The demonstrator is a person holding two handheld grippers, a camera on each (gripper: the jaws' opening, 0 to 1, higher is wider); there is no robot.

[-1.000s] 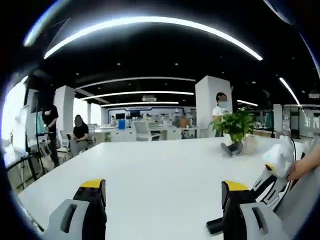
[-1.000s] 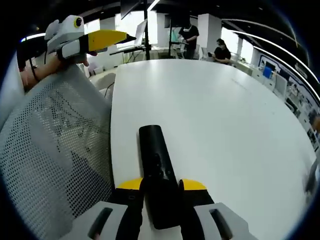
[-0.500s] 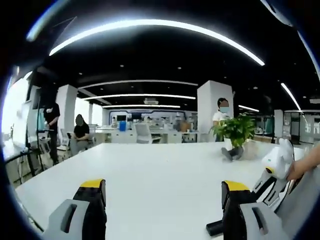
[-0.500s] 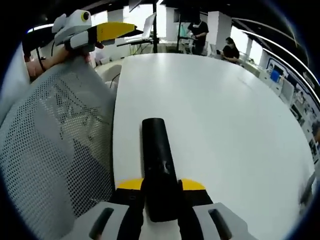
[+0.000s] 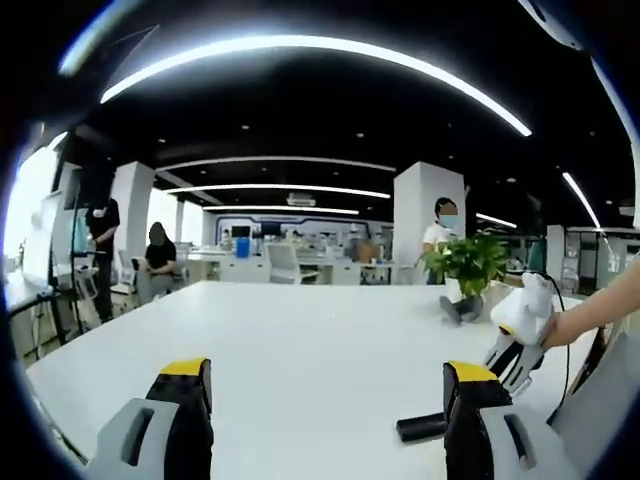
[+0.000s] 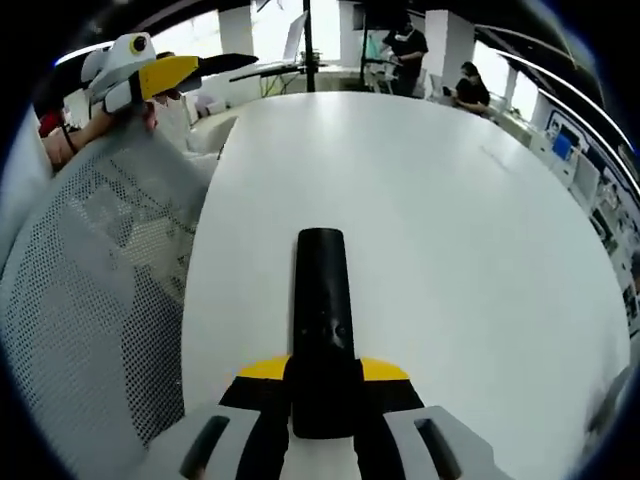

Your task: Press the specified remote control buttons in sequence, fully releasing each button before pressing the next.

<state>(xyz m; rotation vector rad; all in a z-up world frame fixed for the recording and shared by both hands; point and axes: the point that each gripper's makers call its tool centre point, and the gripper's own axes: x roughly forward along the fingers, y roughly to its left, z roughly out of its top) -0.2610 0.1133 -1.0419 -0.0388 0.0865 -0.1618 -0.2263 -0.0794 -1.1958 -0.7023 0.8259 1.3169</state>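
One remote control [image 6: 322, 340] between right gripper [image 6: 322, 385] jaws

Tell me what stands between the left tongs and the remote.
Nothing visible does. The right tongs are shut on the black remote above the white table; the left tongs are open, with bare tabletop between.

Left claw [image 5: 325, 400]: two black jaws, yellow-capped tips, light grey housings with slotted cutouts below. Right claw [image 6: 323, 378]: same build, black jaws, yellow tips, grey slotted housings. From the left gripper view, right claw's body reads white, with yellow spot and black ribbed links, thin black cable trailing.
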